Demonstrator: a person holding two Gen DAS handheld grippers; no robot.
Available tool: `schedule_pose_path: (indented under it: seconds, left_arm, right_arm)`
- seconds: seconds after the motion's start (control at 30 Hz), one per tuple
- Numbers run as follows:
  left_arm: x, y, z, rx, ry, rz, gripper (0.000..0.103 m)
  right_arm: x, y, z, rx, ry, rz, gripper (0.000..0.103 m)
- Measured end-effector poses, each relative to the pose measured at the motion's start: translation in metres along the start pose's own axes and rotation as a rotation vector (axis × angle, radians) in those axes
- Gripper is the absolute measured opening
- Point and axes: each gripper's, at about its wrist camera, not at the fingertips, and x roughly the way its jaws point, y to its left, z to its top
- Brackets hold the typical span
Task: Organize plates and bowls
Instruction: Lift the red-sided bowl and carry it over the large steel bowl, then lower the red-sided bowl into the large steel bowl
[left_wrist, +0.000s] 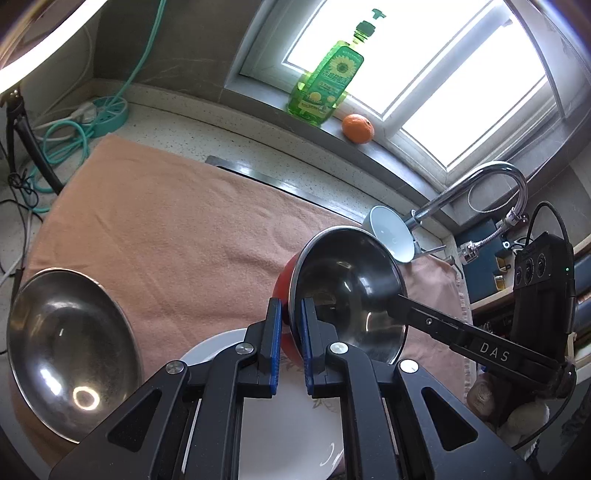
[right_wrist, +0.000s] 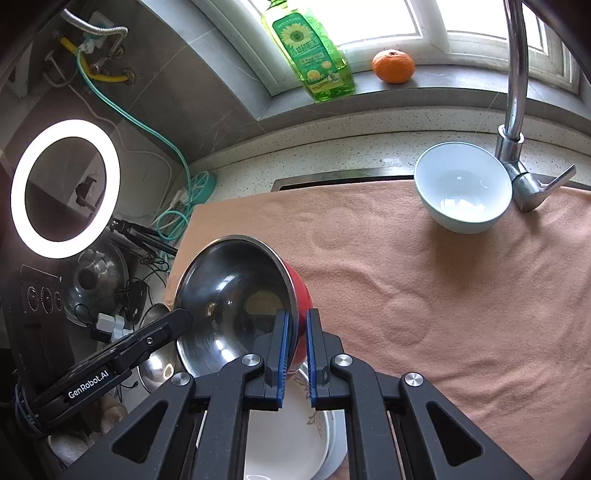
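Left jaws: the left gripper (left_wrist: 289, 332) was clamped narrowly on the near rim of the red-sided bowl with a polished steel inside (left_wrist: 347, 291), one blue pad on the red outer wall and one on the steel inner face.
Right jaws: the right gripper (right_wrist: 298, 343) was clamped just as narrowly on the rim of the same bowl (right_wrist: 236, 295), at the side opposite the left one, again with a pad on each face.
Bowl in hand: it was held clear of the cloth and tilted, its mouth turned towards the cameras; it was carried by both grippers at once.
Below the bowl: a white plate with a leaf pattern (right_wrist: 291, 439) lay directly under the jaws at the near edge, judged to be the likely resting place.
Setting down well: the bowl was best levelled first, both wrists being turned together so the thin rim was not twisted between the pads; it was then to be lowered centred over the plate, and both grips loosened only once the base was seen to sit flat.
Risk: the smooth steel was judged prone to slipping if one side was let go early.
Left of scene: a large shallow steel bowl (left_wrist: 70, 350) rested on the peach-coloured cloth (left_wrist: 177, 229).
Far right: a pale blue ceramic bowl (right_wrist: 463, 186) stood just beside the chrome tap (right_wrist: 517, 110), well apart from the held bowl.
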Motion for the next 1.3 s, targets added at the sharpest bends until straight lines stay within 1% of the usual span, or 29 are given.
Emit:
schedule_pose_path:
  seconds: [0.37, 0.77, 1.03, 1.3]
  left_arm:
    - [-0.045, 0.052, -0.011, -0.095, -0.062, 0.038, 0.008]
    - [-0.082, 0.112, -0.027, -0.197, -0.108, 0.102, 0.008]
    - [-0.086, 0.148, -0.039, -0.244, -0.093, 0.152, 0.008]
    - [-0.076, 0.165, -0.047, -0.249, -0.053, 0.187, 0.008]
  right_arm:
    - [0.021, 0.065, -0.004, -0.094, 0.027, 0.05, 0.008]
    - [0.06, 0.137, -0.015, -0.207, 0.087, 0.09, 0.008]
    - [0.096, 0.171, -0.026, -0.27, 0.148, 0.086, 0.008]
    - [0.125, 0.182, -0.038, -0.305, 0.2, 0.049, 0.008]
